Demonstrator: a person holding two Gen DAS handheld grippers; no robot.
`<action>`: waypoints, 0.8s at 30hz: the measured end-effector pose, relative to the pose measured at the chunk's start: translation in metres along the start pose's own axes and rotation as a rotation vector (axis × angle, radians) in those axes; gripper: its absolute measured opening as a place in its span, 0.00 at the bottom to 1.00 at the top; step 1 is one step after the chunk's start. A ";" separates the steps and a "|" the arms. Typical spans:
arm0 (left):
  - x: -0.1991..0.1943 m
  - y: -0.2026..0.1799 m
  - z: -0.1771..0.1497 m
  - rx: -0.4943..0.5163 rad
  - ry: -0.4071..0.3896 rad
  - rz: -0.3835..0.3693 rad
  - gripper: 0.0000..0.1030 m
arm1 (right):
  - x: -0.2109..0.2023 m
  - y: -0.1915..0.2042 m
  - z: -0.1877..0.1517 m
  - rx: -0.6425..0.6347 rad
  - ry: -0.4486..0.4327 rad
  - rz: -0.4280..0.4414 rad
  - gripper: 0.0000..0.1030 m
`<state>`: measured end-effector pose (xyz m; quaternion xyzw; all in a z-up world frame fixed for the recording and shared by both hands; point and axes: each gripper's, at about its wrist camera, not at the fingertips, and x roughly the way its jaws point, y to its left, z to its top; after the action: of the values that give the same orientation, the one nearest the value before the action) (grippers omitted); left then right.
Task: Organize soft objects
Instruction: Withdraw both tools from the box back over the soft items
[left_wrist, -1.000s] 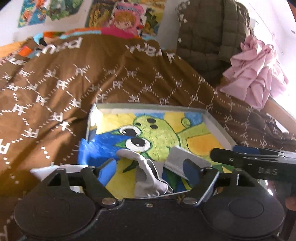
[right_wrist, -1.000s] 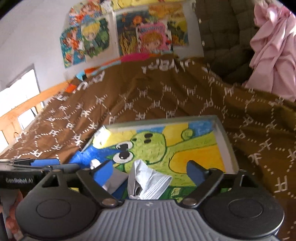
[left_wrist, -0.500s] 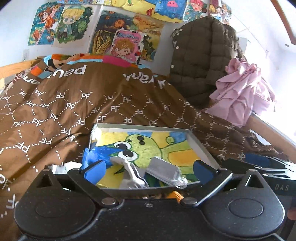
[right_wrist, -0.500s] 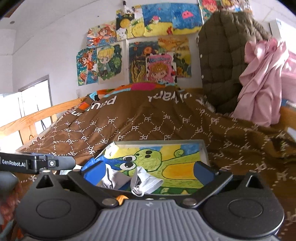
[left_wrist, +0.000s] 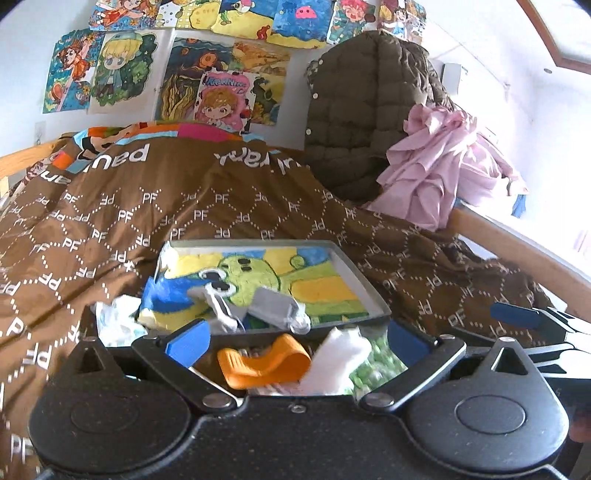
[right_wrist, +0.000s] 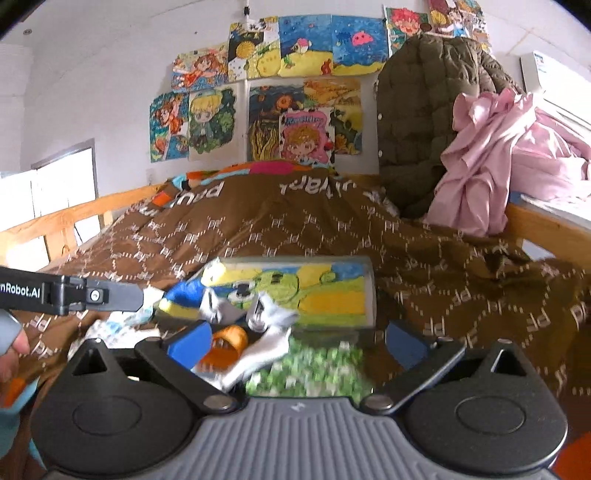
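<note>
Grey socks (left_wrist: 258, 306) lay in tray (left_wrist: 365, 284) beyond wide-open, empty left gripper (left_wrist: 295, 341) and right gripper (right_wrist: 295, 341); jaws just opened; nearer white cloth (left_wrist: 338, 360) blurred, half hidden.

a child's bedroom: quilt-covered bed (right_wrist: 295, 229), cartoon drawings (right_wrist: 280, 107) taped to wall.

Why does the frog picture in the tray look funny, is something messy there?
Yes. The frog picture does not lie flat: its blue corner curls up over the tray's left edge. Two grey socks lie crumpled on it, and white cloth sits outside on the brown blanket.
</note>
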<state>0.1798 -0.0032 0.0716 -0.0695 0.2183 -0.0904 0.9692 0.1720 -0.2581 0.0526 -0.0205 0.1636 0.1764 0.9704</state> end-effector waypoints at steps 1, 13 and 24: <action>-0.002 -0.002 -0.003 0.000 0.002 0.000 0.99 | -0.003 0.002 -0.004 -0.008 0.010 -0.002 1.00; -0.011 -0.016 -0.049 -0.012 0.119 0.002 0.99 | -0.014 0.009 -0.046 -0.105 0.097 0.040 1.00; -0.007 -0.004 -0.075 -0.061 0.248 0.054 0.99 | -0.003 0.012 -0.057 -0.124 0.160 0.102 1.00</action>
<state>0.1408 -0.0128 0.0079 -0.0814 0.3410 -0.0654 0.9342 0.1477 -0.2531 0.0000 -0.0860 0.2304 0.2330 0.9409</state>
